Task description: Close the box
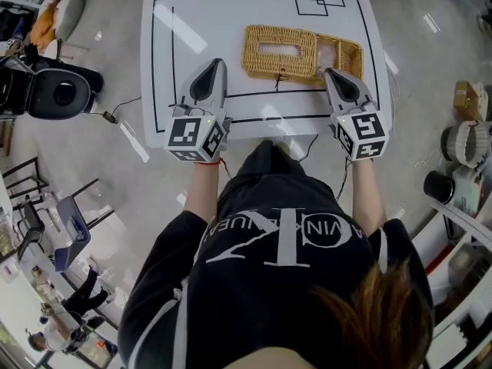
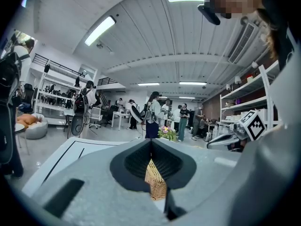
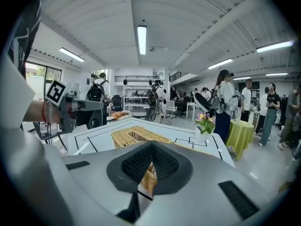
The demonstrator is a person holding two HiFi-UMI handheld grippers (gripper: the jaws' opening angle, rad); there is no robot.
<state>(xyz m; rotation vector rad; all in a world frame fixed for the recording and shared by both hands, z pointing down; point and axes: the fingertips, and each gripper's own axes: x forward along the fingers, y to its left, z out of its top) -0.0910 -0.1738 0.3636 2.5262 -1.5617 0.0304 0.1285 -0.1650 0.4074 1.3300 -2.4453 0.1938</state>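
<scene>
Both grippers hang over the near edge of the bench [image 1: 196, 29], and the wicker box [image 1: 265, 66] lies just ahead of them. Its long axis runs side to side, parallel to that edge. The left gripper [image 1: 218, 62] has its jaws pressed together on nothing, with only a sliver of wicker showing beyond them in the left gripper view. It sits off the box's left end, near but clear of it. The right gripper [image 1: 330, 73] also has its jaws closed and empty, and here's the key: its tip is just beside the near right corner, right under the open section [image 1: 340, 52] that sits next to the slotted panel [image 1: 280, 50]. The box looks unclosed, so the right gripper seems the nearer hand for swinging that right-hand part over. The left looks placed to steady the far end.
</scene>
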